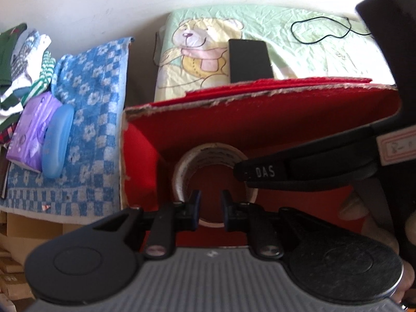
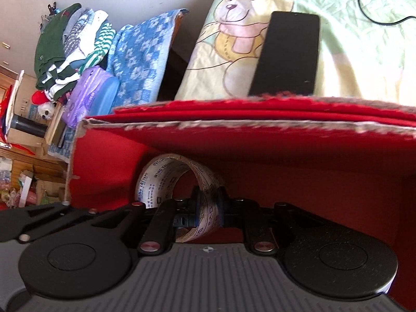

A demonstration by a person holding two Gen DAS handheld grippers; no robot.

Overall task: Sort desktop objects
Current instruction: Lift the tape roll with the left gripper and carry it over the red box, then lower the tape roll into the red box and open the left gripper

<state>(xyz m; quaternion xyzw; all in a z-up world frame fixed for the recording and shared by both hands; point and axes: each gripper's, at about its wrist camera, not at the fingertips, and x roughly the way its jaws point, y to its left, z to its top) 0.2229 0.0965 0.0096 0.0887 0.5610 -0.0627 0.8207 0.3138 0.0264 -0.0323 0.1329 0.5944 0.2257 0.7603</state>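
The tape roll's (image 2: 179,179) lower rim is hidden behind the right gripper (image 2: 208,208), and the black cable (image 2: 382,7) is cut off by the picture's edge.

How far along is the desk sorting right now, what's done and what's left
Nothing looks finished yet: the red box holds only the tape roll, and that is in hand, its wall pinched by the right gripper inside the box. The left gripper hovers empty, jaws slightly apart, over the roll. Outside the box are the black phone, the purple packet and the blue case.
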